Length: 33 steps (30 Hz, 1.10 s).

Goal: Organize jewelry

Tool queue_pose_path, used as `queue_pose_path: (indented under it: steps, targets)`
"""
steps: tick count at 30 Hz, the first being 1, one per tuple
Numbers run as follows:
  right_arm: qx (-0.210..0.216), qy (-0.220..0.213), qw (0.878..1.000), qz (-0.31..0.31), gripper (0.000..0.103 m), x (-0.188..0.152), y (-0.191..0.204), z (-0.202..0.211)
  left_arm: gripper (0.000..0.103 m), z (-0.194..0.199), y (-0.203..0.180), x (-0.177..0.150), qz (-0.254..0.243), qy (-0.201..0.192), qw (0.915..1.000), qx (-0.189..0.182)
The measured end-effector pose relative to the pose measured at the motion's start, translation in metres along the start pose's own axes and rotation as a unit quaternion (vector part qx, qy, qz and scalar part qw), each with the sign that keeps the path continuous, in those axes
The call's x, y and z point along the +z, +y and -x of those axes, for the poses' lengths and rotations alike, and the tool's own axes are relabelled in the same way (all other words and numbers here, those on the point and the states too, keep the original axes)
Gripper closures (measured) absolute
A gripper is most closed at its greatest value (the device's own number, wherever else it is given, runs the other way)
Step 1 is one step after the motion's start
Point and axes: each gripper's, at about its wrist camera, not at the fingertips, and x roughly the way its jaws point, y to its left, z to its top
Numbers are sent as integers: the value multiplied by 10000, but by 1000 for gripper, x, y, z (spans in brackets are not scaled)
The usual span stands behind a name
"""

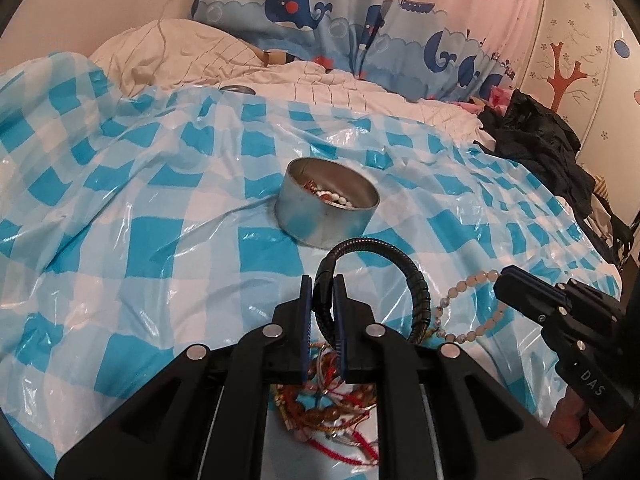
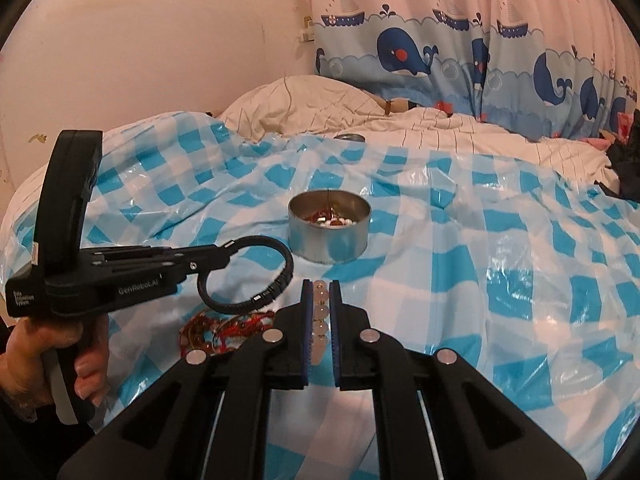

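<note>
A round metal tin (image 1: 326,208) with beads and red cord inside sits on the blue checked plastic sheet (image 1: 160,248); it also shows in the right wrist view (image 2: 329,226). My left gripper (image 1: 324,284) is shut on a black braided bracelet (image 1: 408,276), held above the sheet; the bracelet (image 2: 276,280) also shows in the right wrist view. My right gripper (image 2: 320,286) is shut on a pale bead bracelet (image 2: 320,312), which hangs in the left wrist view (image 1: 460,312). A tangle of red and brown bracelets (image 1: 328,408) lies under my left gripper.
A white quilt and pillow (image 1: 168,52) lie behind the sheet. Whale-print curtains (image 2: 480,52) hang at the back. Dark clothes (image 1: 536,140) are piled at the right edge. A small round lid (image 2: 350,137) lies on the quilt.
</note>
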Motion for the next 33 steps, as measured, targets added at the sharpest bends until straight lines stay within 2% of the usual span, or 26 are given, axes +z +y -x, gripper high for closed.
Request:
queue_pose_path:
  steps: [14,30,33]
  targets:
    - [58,-310,9990,314,95,38,-16,-20,93,-19,-6,44,11,-285,9995,110]
    - [307,-482,9984,-31,94,78,-42,-82,93,-73,6,81,258,-335,9983,396]
    - [346,-514,9980,-121,94,84,-43,-94,93,-92,11,91,304,-200,9984,433]
